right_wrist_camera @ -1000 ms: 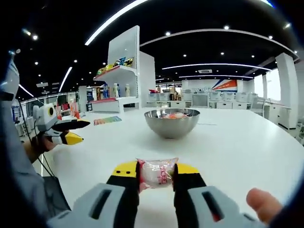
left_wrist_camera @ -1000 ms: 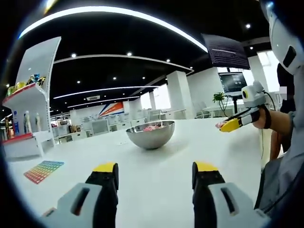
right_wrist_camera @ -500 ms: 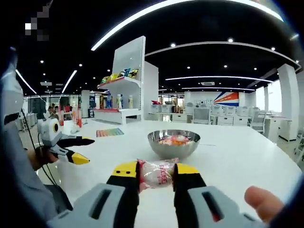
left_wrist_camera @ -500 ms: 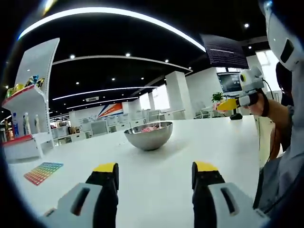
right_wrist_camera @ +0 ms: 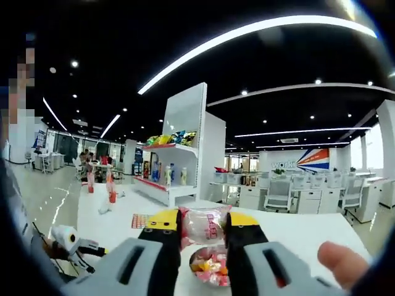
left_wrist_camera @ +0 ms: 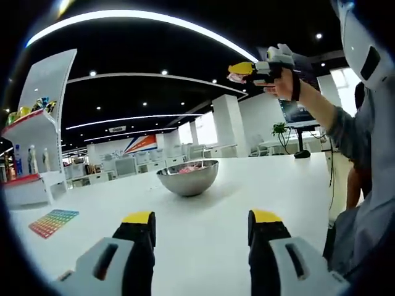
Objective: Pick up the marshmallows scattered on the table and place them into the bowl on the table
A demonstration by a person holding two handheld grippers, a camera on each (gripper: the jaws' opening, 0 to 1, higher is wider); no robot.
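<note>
Right gripper view: my right gripper point(right_wrist_camera: 203, 228) has its yellow-tipped black jaws closed on a wrapped marshmallow point(right_wrist_camera: 204, 224) — a pale, puffy piece in clear crinkled plastic with pink-red print on the front and a twisted edge along the top. Directly under it, seen from above between the jaws, sits the round polished steel bowl point(right_wrist_camera: 210, 265) on the white table point(right_wrist_camera: 296, 237); inside are several more wrapped sweets in pink, orange and white. A fingertip point(right_wrist_camera: 338, 264) of my hand shows to the right of the bowl. Behind the bowl stands a tall white display shelf point(right_wrist_camera: 179, 154) with colourful packets on its top tier and bottles below. My left gripper point(right_wrist_camera: 80, 250) lies low, well to the left of the bowl, just above the table.

In the left gripper view my left gripper point(left_wrist_camera: 200, 225) holds its jaws wide apart with nothing between them, hovering over the table point(left_wrist_camera: 203, 206). The bowl point(left_wrist_camera: 187, 176) stands beyond the jaws — pink wrappers peek over its rim. High above and to the right of the bowl, my right gripper point(left_wrist_camera: 236, 73) grips the marshmallow point(left_wrist_camera: 235, 78). A rainbow-coloured flat card point(left_wrist_camera: 55, 222) lies on the table well left of the bowl.
</note>
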